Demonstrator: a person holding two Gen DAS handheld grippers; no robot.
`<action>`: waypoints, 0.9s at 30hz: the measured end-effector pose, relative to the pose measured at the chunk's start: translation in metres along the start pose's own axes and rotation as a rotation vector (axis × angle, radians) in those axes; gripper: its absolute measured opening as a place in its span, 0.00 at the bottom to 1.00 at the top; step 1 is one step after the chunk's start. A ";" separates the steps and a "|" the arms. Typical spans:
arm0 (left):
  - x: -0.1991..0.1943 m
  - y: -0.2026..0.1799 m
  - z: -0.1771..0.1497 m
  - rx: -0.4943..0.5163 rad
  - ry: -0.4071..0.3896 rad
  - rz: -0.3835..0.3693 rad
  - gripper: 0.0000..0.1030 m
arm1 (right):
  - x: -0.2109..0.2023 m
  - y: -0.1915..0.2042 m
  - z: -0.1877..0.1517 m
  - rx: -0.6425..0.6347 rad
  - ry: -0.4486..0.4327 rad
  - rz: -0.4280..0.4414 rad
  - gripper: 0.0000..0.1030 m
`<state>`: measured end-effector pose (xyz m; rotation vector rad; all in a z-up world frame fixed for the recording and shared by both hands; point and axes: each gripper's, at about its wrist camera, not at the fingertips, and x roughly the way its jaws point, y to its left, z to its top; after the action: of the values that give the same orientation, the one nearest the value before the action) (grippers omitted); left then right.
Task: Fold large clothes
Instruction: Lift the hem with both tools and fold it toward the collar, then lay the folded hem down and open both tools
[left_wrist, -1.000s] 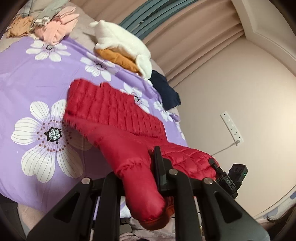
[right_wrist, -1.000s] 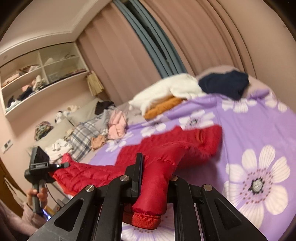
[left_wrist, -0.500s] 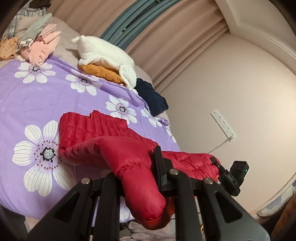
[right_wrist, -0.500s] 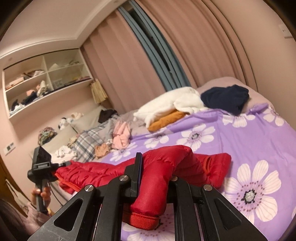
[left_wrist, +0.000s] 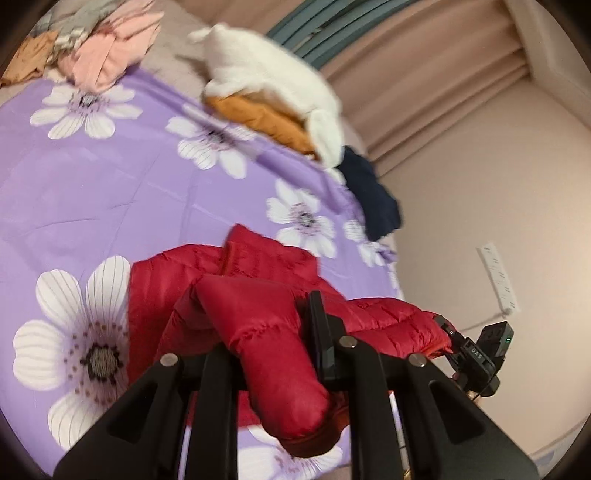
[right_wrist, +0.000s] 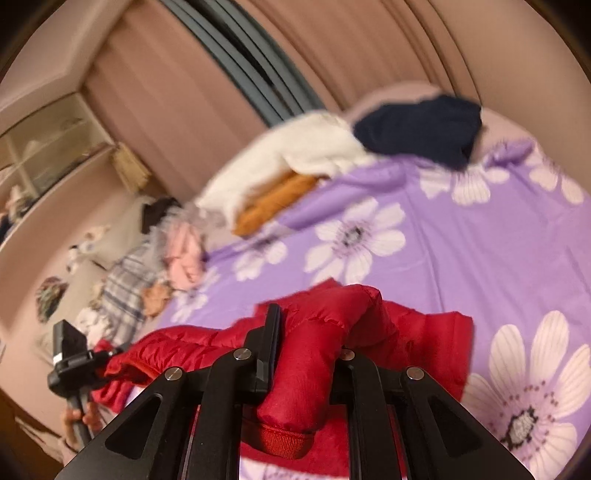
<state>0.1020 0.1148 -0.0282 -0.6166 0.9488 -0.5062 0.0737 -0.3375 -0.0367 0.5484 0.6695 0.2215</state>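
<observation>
Sleeves pinched, one in each gripper! The left gripper (left_wrist: 273, 332) is closed tight on one cuffed sleeve of the red jacket (left_wrist: 258, 266), and the right gripper (right_wrist: 306, 347) is clamped just the same on the other sleeve, cuff poking out toward the camera. The jacket's body lies bunched on the purple flowered bedspread (left_wrist: 110, 177), near the bed's edge, with its middle slung between the two grippers.

This looks like the early folding stage: both sleeves lifted, nothing squared up yet. The next move, I'd judge, calls for bringing the sleeves inward across the jacket's body and laying them flat before letting go, both sides kept level so the puffy fabric doesn't slide or twist.

Well apart at the far side sit a white fleece (left_wrist: 266, 74) on an orange garment (left_wrist: 258, 118), a navy garment (right_wrist: 421, 129) and a pink pile (left_wrist: 110, 55).
</observation>
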 end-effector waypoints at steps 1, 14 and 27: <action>0.013 0.004 0.007 -0.004 0.021 0.021 0.15 | 0.011 -0.004 0.002 0.005 0.018 -0.018 0.12; 0.128 0.071 0.042 -0.214 0.151 0.149 0.26 | 0.113 -0.078 0.001 0.250 0.223 -0.174 0.18; 0.116 0.052 0.064 -0.183 0.063 0.101 0.94 | 0.094 -0.097 0.015 0.469 0.139 -0.007 0.72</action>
<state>0.2210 0.0941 -0.1037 -0.7167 1.0886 -0.3533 0.1577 -0.3905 -0.1302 0.9859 0.8646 0.0942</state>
